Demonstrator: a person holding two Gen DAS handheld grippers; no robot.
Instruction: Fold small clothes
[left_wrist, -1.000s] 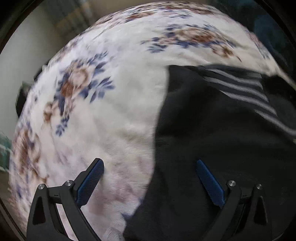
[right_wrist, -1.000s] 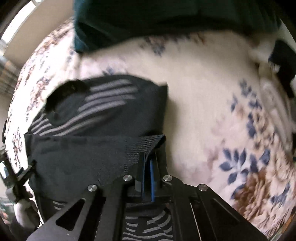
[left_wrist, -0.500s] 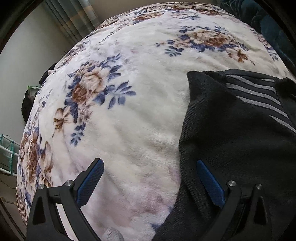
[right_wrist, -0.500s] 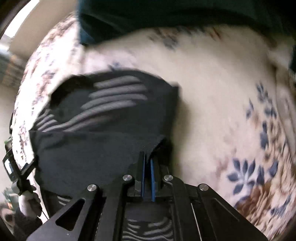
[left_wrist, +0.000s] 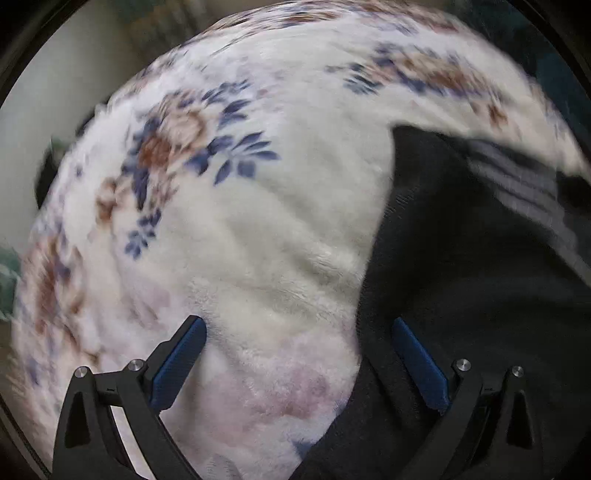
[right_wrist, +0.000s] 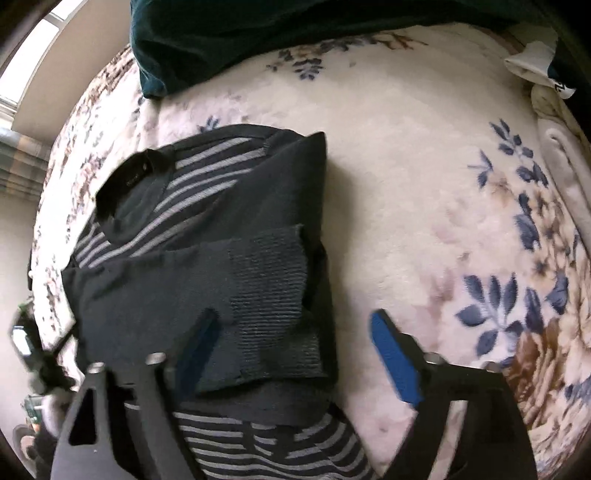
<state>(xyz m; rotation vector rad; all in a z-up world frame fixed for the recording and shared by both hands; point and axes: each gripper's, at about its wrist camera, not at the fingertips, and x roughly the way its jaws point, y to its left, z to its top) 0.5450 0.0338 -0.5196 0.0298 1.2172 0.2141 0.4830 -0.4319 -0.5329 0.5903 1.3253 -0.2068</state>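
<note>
A small dark sweater with grey stripes (right_wrist: 207, 229) lies on a floral fleece blanket (right_wrist: 424, 192). Its sleeves are folded across the body, and a ribbed cuff (right_wrist: 273, 295) lies on top near its right edge. My right gripper (right_wrist: 291, 343) is open and empty just above that cuff. In the left wrist view the sweater (left_wrist: 480, 277) fills the right side. My left gripper (left_wrist: 299, 354) is open and empty, straddling the sweater's left edge, with its right finger over the dark fabric.
A dark teal cloth (right_wrist: 295, 33) lies at the far edge of the blanket. A white item (right_wrist: 535, 62) sits at the far right. The blanket (left_wrist: 258, 240) spreads wide to the sweater's left and right.
My right gripper has opened and let go of the ribbed cuff, which now lies on the sweater. My left gripper has stayed open and shifted a little along the sweater's left edge.
</note>
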